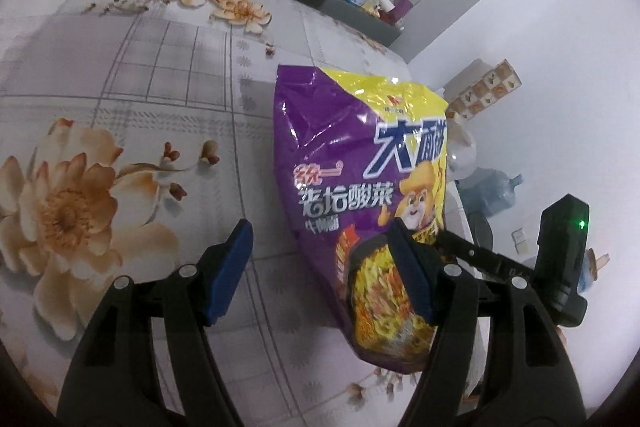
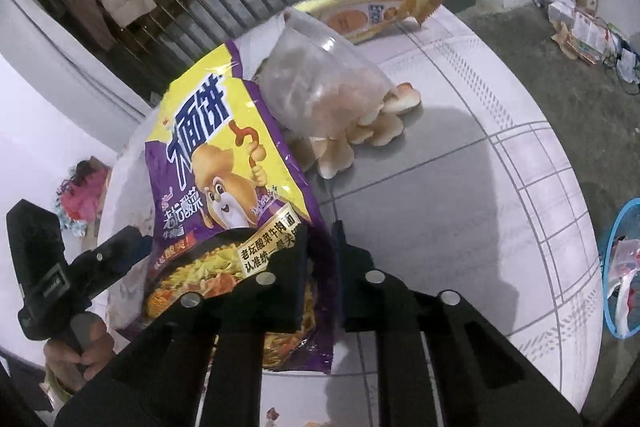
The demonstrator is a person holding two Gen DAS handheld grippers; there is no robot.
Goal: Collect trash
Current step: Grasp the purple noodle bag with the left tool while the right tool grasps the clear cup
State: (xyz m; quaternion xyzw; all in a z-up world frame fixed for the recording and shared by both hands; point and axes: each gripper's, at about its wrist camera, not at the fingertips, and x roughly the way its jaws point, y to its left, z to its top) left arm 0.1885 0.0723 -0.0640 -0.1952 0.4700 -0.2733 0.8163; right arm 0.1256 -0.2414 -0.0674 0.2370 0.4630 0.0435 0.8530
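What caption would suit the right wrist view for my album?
Right gripper shut on a purple-and-yellow noodle packet, lifted over the tiled table beside a clear bag of biscuits.

Noodle packet [image 2: 224, 187] hiding clear bag's [image 2: 320, 87] left side, blue basket [image 2: 612, 259] cut off

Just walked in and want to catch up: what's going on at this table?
A person is clearing trash with two handheld grippers. The right gripper is shut on the bottom edge of a purple and yellow noodle bag, holding it upright above the flowered table. The left gripper is open beside the bag, not gripping anything. A clear bag of snacks spilling pieces and a yellow wrapper lie on the table. A blue bin sits on the floor nearby.
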